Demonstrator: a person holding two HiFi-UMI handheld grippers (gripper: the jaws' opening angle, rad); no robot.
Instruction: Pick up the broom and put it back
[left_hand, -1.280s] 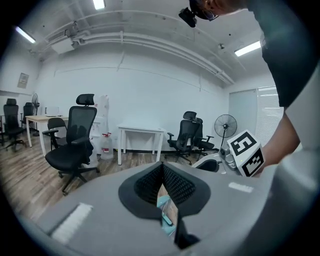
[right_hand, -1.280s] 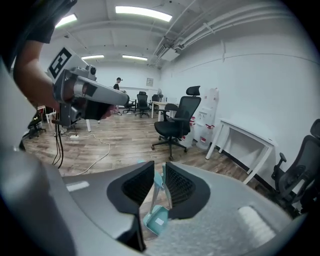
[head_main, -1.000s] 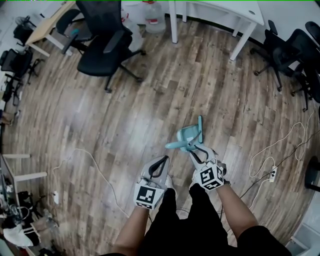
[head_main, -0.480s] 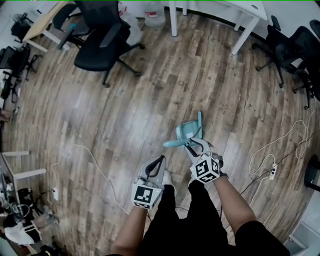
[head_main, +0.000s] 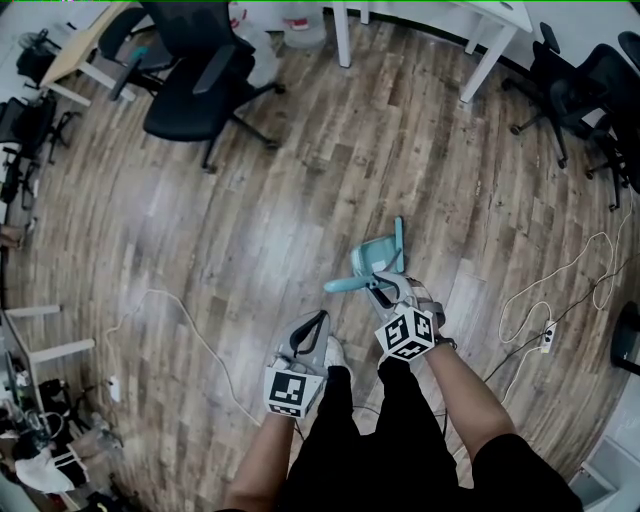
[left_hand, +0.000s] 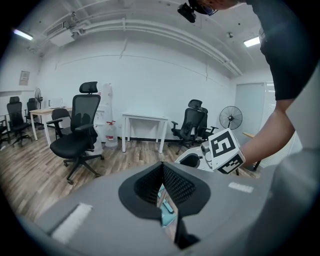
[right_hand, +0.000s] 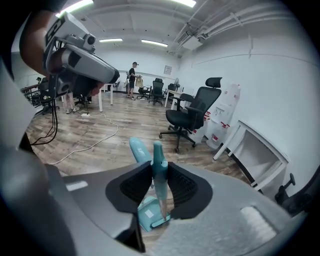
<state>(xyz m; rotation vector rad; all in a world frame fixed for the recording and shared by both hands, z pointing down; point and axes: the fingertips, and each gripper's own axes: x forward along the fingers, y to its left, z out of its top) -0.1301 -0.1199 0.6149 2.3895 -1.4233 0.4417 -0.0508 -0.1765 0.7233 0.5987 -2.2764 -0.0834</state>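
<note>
Jaws of the right gripper (right_hand: 160, 169) have just been closing and now squeeze the blue-green broom (right_hand: 158, 150) by its handle. Below this gripper, the broom's bottom end sits by a dustpan (right_hand: 144, 210) on the wood floor (right_hand: 90, 145). Beside it, the left gripper (left_hand: 162, 172) is closed tight with nothing in it.

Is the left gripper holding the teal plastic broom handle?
No, the left gripper's jaws are pressed together with nothing between them.

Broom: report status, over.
Right hand-held gripper jaws just closed in, clamped on broom handle. Left hand-held gripper shut, empty. Dustpan at broom's foot; white cable off aside.
</note>
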